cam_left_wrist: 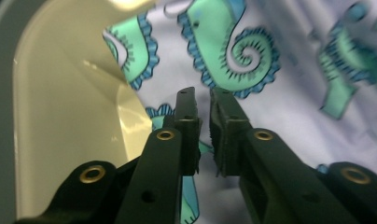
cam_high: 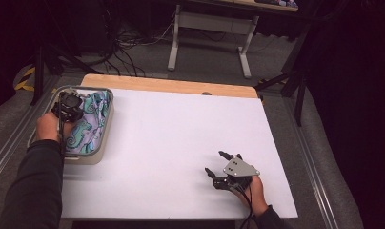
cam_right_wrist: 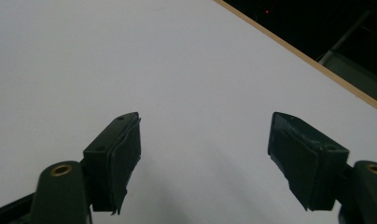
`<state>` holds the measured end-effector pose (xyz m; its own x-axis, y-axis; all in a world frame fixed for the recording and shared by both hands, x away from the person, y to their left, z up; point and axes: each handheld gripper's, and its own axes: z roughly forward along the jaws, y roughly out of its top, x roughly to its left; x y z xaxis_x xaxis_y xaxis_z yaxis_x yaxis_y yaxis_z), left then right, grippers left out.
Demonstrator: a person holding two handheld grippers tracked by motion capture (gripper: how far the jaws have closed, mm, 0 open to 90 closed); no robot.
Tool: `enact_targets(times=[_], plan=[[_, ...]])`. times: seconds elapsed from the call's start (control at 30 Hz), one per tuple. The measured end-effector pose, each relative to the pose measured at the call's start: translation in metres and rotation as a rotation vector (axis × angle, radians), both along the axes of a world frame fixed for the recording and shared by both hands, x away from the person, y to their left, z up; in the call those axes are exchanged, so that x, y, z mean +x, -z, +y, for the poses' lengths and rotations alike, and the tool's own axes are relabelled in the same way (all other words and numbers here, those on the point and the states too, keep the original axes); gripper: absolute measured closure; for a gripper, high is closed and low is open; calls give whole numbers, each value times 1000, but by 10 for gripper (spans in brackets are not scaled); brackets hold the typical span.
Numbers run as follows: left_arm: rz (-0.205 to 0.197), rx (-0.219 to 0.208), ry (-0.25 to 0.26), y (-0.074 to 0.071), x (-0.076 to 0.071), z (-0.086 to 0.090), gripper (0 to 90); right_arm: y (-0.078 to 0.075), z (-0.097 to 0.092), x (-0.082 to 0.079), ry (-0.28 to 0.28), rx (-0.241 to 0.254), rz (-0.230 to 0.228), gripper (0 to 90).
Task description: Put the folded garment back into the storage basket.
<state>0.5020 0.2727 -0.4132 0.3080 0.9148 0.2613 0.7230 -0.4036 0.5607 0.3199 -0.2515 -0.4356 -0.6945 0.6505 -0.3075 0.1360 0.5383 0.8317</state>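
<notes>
A pale cloth (cam_high: 89,128) printed with teal seahorses lies bunched in a cream tray (cam_high: 107,119) at the table's left edge. My left gripper (cam_high: 69,108) points down into that tray. In the left gripper view its jaws (cam_left_wrist: 204,100) stand almost together, and a fold of the cloth (cam_left_wrist: 270,88) is pinched low between the pads. The tray's cream wall (cam_left_wrist: 60,116) curves up at the left. My right gripper (cam_high: 213,162) rests low over the white table sheet (cam_high: 181,124) near the front right. It stands open (cam_right_wrist: 205,135), with bare sheet (cam_right_wrist: 130,56) between the pads.
The table's wooden back edge (cam_high: 171,85) runs behind the white sheet. Beyond it stand a white desk frame (cam_high: 209,28) and cables on the floor (cam_high: 124,47). Metal rails (cam_high: 314,157) flank the table.
</notes>
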Motion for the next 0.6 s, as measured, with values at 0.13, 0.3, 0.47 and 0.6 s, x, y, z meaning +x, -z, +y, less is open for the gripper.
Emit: enact_targets(times=[0.13,0.3,0.47,0.6], plan=[[-76,-38,10,-10,-7,-3,789,-1,-1,-1,1,10,-7,263],[-129,-63,38,-19,-13,-4,737,-3,-3,-2,8,26,-9,258],[-167,-93,62,-24,-18,-6,696,-4,-4,-1,9,36,-12,253],[-200,-103,68,-28,-22,-8,646,-4,-5,-1,9,46,-11,240]])
